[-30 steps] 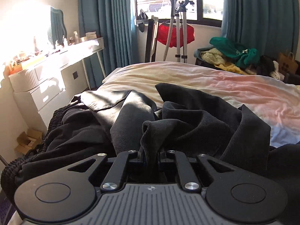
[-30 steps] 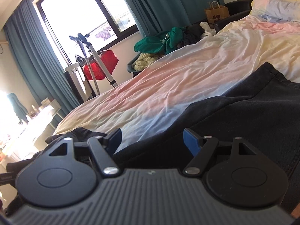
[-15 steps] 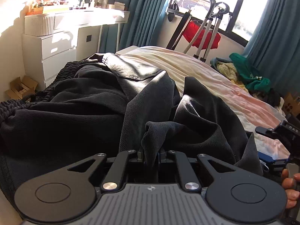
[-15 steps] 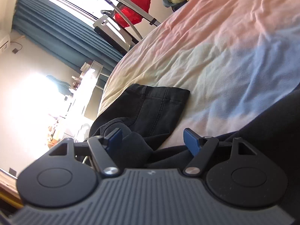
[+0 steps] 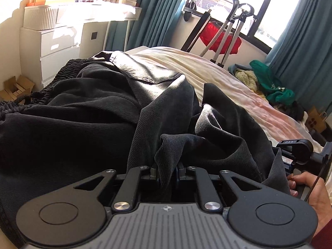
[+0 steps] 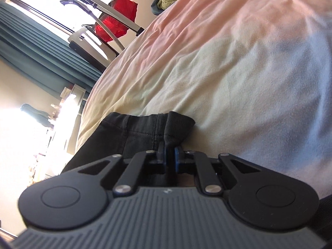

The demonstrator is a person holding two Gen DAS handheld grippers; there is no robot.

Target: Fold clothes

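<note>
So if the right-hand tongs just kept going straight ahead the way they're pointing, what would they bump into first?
They already pinch the hem of the black trousers, so that cloth comes first. Beyond the right tongs, the pastel bedsheet probably follows almost at once, since they tilt down toward it, though depth is hard to judge.

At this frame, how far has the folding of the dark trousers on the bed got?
Done: nothing looks folded; the black trousers lie bunched on the bedsheet.
In hand: the left gripper is shut on a gathered fold, and the right gripper has just closed on a hem; its jaws stood open a moment ago.
Left: spreading the cloth flat and every fold. The clothes pile beyond the bed is untouched.
</note>
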